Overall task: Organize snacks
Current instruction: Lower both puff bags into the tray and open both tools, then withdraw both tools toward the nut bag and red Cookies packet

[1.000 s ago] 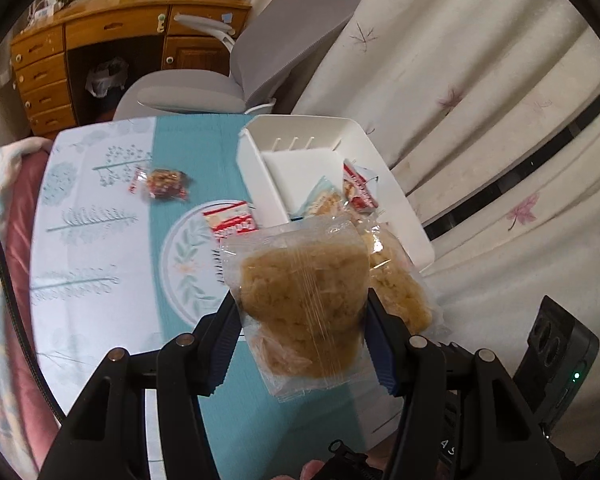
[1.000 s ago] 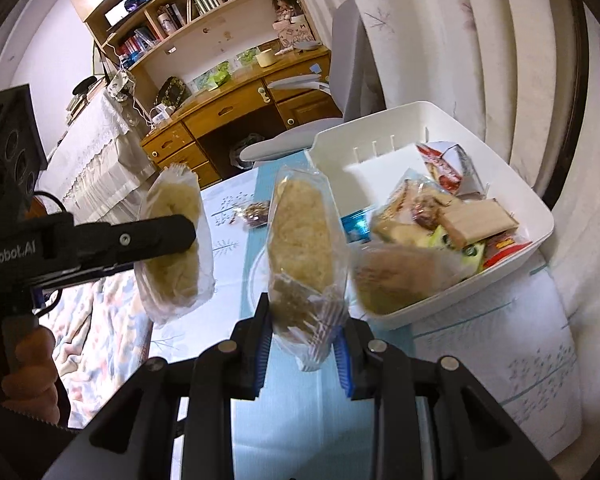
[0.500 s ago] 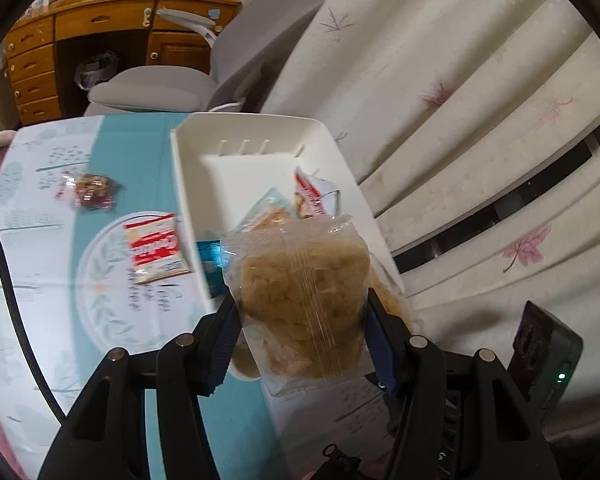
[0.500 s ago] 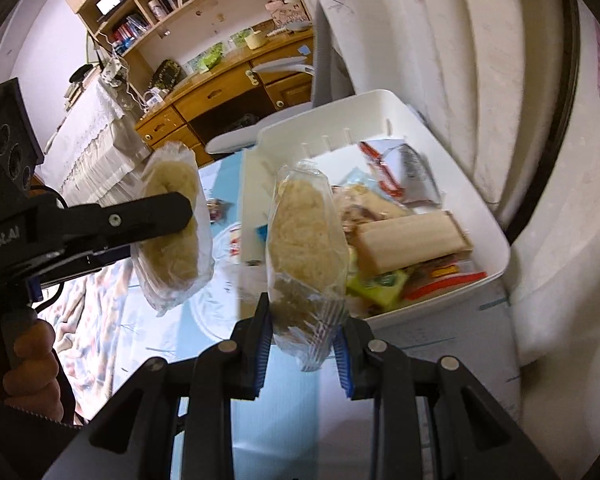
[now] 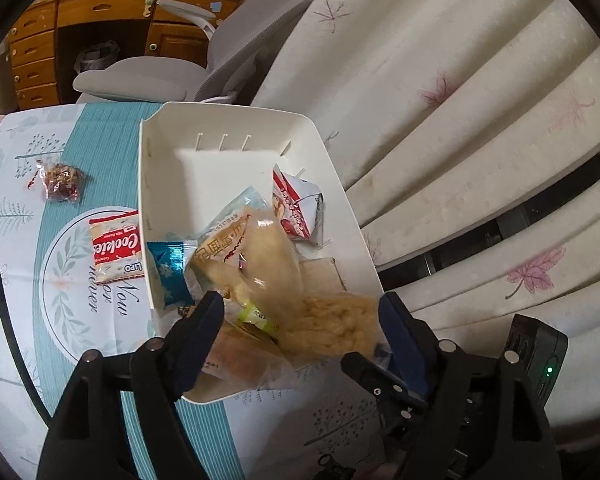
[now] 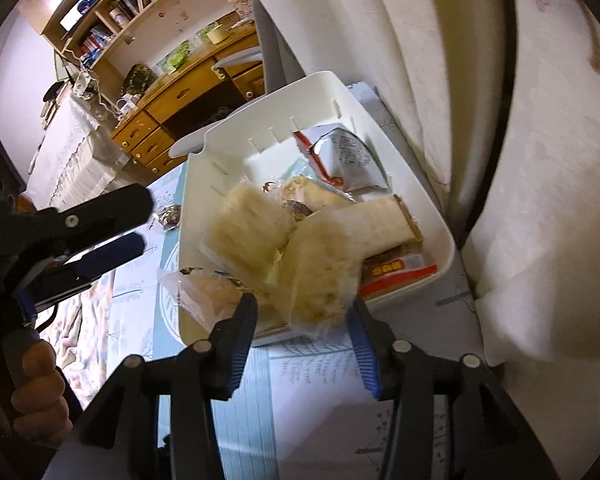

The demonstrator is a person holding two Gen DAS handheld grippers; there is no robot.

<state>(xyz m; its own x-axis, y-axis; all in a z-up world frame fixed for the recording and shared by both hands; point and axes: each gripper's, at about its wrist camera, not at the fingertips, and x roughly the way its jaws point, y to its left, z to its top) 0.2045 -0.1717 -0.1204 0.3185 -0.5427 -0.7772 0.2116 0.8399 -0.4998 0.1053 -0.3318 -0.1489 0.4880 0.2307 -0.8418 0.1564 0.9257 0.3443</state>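
1. Left wrist view: left claw (image 5: pixel 300 316) spread, jaws just opening, pads clear of the noodle pack (image 5: pixel 332 330) lying in the white bin (image 5: pixel 148 184); cookie packet (image 5: pixel 114 246) on the desk (image 5: pixel 40 320).
2. Right wrist view: right claw (image 6: pixel 302 320) spread, jaws just opening; second noodle pack (image 6: pixel 320 272) rests in the bin, free.

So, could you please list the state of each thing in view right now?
Left tongs: open, jaws just widened, nothing gripped.
Right tongs: open, jaws just widened, packet released.
White bin: upright on the table, far end bare, near end piled with snacks.
Two clear rice-cracker packets: blurred, dropping onto the pile.
Cookies packet: flat on the table, outside the bin.
Dark wrapped snack: on the table, outside the bin.
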